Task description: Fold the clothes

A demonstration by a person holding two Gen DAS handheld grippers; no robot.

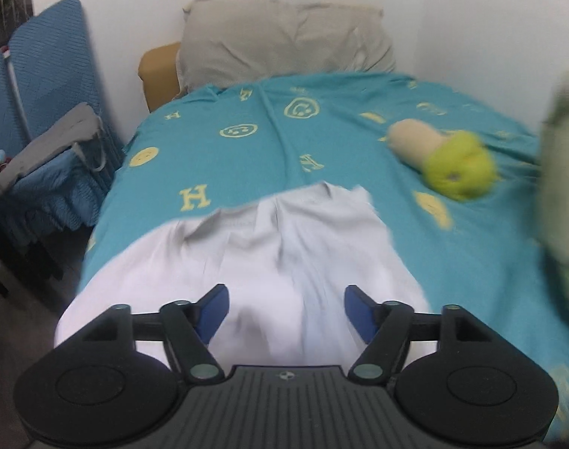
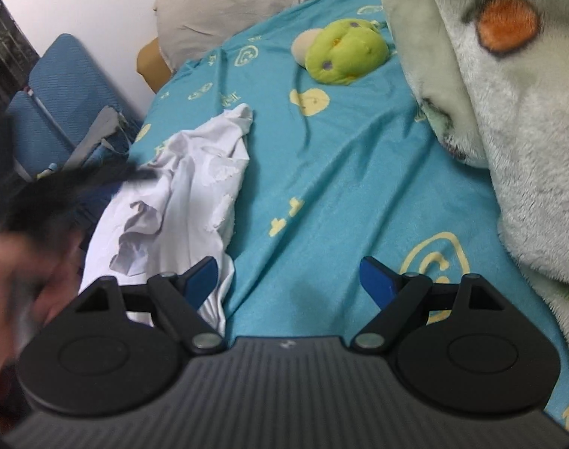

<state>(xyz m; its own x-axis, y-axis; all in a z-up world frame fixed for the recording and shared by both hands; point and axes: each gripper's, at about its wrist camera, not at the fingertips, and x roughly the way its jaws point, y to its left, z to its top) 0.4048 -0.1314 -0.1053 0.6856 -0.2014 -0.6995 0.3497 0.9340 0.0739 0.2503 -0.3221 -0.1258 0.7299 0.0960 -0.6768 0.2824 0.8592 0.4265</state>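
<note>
Your left gripper [image 1: 286, 308]: jaws spread wide, nothing between the blue pads [image 1: 213, 310], poised above the near end of the shirt [image 1: 269, 254]. Whether the pads touch the cloth cannot be told — the view is blurred.

Your right gripper [image 2: 288, 278]: jaws likewise spread, holding nothing. Its left pad [image 2: 202, 275] sits over the shirt's near right edge; its right pad [image 2: 376, 280] sits over bare sheet [image 2: 340, 172].

Shirt: white, one item, on the near left part of the bed. From the left wrist it lies fairly flat with long creases running away from you. From the right wrist [image 2: 183, 202] it looks rumpled, with a bunched fold near its middle and a corner pointing toward the pillow.

Sheet: teal with yellow smiley faces and letters, creased, covering the bed [image 1: 247, 138].

Pillow [image 1: 284, 41]: grey-beige, wrinkled, at the far end against the white wall.

Plush toy [image 1: 445, 157]: lime green with a tan part, on the sheet at far right, well apart from the shirt.

Blanket [image 2: 509, 112]: pale green fleece with an orange spot, piled along the right side of the bed, near the toy.

Chairs [image 1: 48, 63]: blue covers, left of the bed, with grey cloth [image 1: 56, 142] draped on them.

Your left hand [image 2: 18, 273]: a blurred shape at the lower left of the right wrist view — detail unreadable.
</note>
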